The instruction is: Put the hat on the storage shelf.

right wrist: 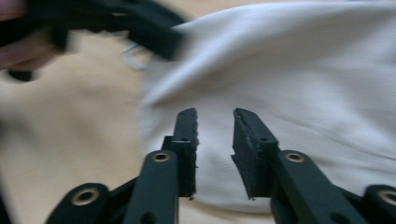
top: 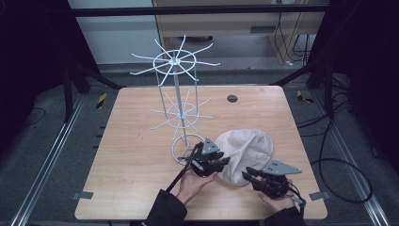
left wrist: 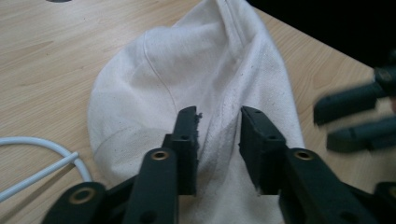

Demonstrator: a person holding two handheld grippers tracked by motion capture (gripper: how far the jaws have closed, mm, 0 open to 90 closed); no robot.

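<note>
My cream cloth cap (top: 247, 153) lies flat on the bench (top: 131, 155), near its front-right part, w/ bare wood all round: wide open room to the left and back, less toward the front edge. White wire rack (top: 176, 106) stands upright just left of the cap, its ring base (top: 181, 148) beside my left claw (top: 221, 163). Left claw: jaws apart by a narrow gap, holding nothing, hovering over the cap's left edge. Right claw (top: 249, 175): same narrow gap, empty, at the cap's front edge; can't tell if it touches the cloth. No readable writing on cap or rack
</note>
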